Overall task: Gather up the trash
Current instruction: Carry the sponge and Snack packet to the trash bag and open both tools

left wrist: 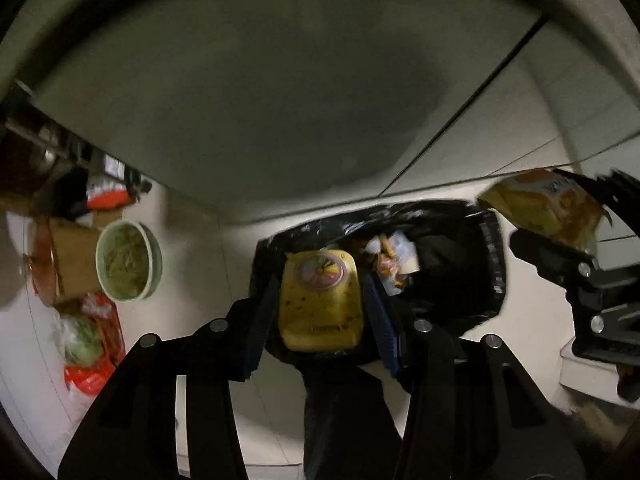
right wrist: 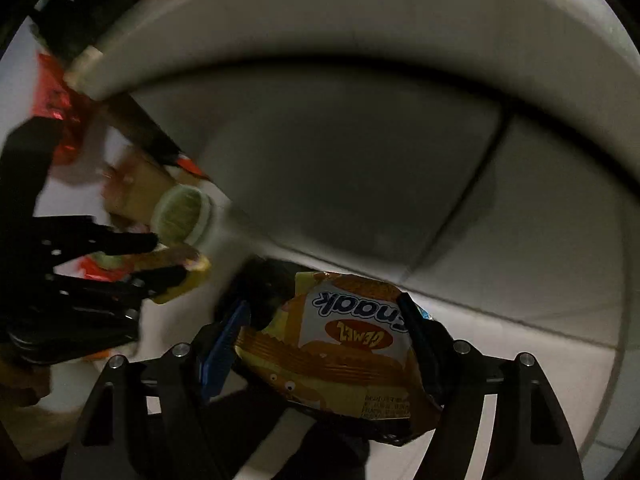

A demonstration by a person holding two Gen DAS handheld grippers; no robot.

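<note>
My left gripper (left wrist: 320, 284) is shut on a yellow plastic tub (left wrist: 320, 304) with a round pink label, held just over the mouth of a black trash bag (left wrist: 452, 264) that has wrappers (left wrist: 394, 260) inside. In the left wrist view my right gripper (left wrist: 560, 212) hangs at the bag's right rim, gripping an orange snack packet (left wrist: 540, 204). The right wrist view shows the right gripper (right wrist: 322, 308) shut on that snack packet (right wrist: 340, 352), with the black bag (right wrist: 264, 284) partly hidden behind it. At its left, the left gripper (right wrist: 168, 258) carries the yellow tub (right wrist: 188, 276).
A green bowl (left wrist: 128, 260) of greenish leftovers lies on the pale tiled floor (left wrist: 500, 140) left of the bag, beside a brown cardboard box (left wrist: 72, 260) and red wrappers (left wrist: 96, 360). A large pale rounded surface (left wrist: 260, 100) fills the upper view. The picture is dark and blurred.
</note>
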